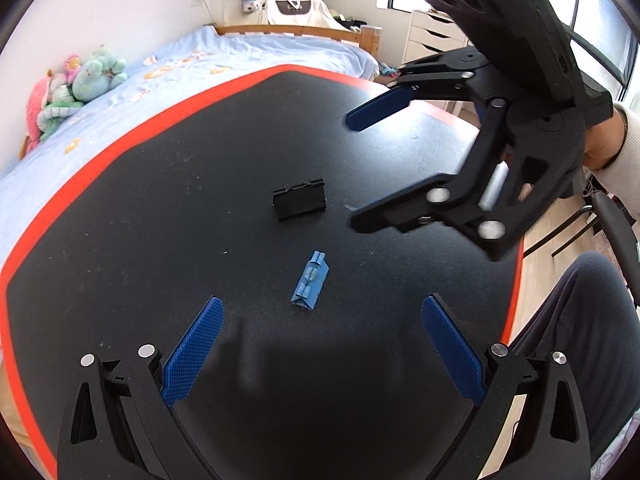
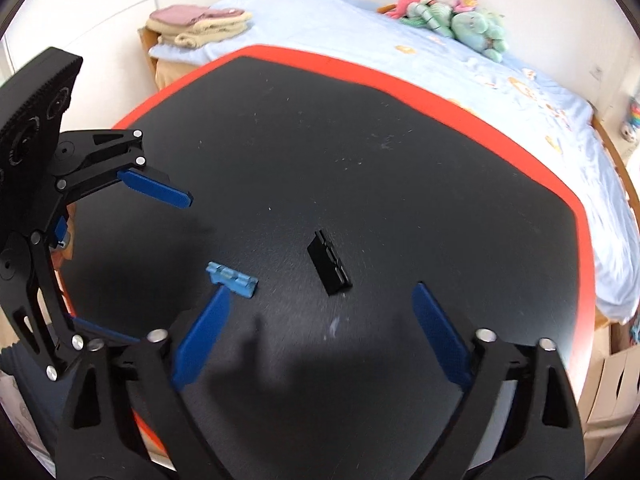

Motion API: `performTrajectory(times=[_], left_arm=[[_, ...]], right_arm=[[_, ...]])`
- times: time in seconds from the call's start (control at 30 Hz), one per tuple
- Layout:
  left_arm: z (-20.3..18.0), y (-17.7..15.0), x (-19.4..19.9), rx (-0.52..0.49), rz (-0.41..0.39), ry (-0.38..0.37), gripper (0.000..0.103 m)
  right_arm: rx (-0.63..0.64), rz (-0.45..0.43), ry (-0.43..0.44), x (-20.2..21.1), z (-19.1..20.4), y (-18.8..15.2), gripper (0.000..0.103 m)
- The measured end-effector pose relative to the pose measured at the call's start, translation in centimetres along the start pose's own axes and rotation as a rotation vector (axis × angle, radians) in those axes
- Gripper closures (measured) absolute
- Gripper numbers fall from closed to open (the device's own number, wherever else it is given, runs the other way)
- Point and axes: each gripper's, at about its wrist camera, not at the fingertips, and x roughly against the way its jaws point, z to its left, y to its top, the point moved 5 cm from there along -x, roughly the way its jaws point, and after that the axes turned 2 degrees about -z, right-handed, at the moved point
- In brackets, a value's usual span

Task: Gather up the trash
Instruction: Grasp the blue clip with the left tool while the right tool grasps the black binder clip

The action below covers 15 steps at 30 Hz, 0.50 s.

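**Two clips on the table, both tools wide and empty**

While both tools hover with their jaws spread wide and nothing between them, the main hazard is a poor pinch on small, low objects. The blue binder clip (image 1: 310, 281) lies flat on the black table (image 1: 120, 220); its folded body is thin, so pads that close too high could skid over it, and pads that come in off-centre could flick it toward the red edge at 3 o'clock, where it might drop to the floor. The black binder clip (image 1: 299, 199) adds a second difficulty, since it nearly vanishes against the dark surface and could easily be misjudged. Both tools work over the same small patch, so they may also knock into each other if both go down at once.

From the left wrist view, the left tool (image 1: 322, 306) has the blue binder clip just ahead at 12 o'clock, roughly centred between its blue pads, with the black clip farther on along the same line. The right tool (image 1: 354, 172) hangs above the table at 2 o'clock, near the black clip.

From the right wrist view, the right tool (image 2: 322, 296) has the black clip (image 2: 330, 263) just ahead at 12 o'clock, while the blue clip (image 2: 232, 278) sits at 10 o'clock, beside the tip of its left pad (image 2: 202, 338).
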Motion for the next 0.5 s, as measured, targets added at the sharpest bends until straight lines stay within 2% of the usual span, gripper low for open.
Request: performTrajectory(times=[0.03,0.17,0.27,0.3,0.4,0.43,0.5], left_arm=[[0.1,0.0,-0.3,-0.002,0.006,-0.001,0.009],[0.5,0.0,-1.3,-0.006,0.038,-0.009,0.036],[0.6,0.0,-1.6,-0.011,0.050,-0.016,0.049],[0.6,0.0,-1.7,-0.012,0.054,-0.019,0.051],[0.7,-0.1,-2.1,-0.015,0.068,-0.020,0.059],[0.7,-0.1,-2.2,-0.014,0.069,-0.019,0.067],[0.9,0.0,-2.2,-0.012,0.069,-0.014,0.083]], right_arm=[[0.005,0.011,0.004,-0.6,-0.1,0.1,0.026],[0.019,0.038,0.014,-2.2,-0.2,0.5,0.039],[0.027,0.051,0.023,-3.0,-0.2,0.8,0.052],[0.028,0.055,0.027,-3.1,-0.1,0.8,0.059],[0.034,0.067,0.024,-3.6,0.1,0.6,0.073],[0.033,0.069,0.022,-3.7,0.1,0.5,0.081],[0.028,0.068,0.017,-3.7,0.1,0.4,0.088]])
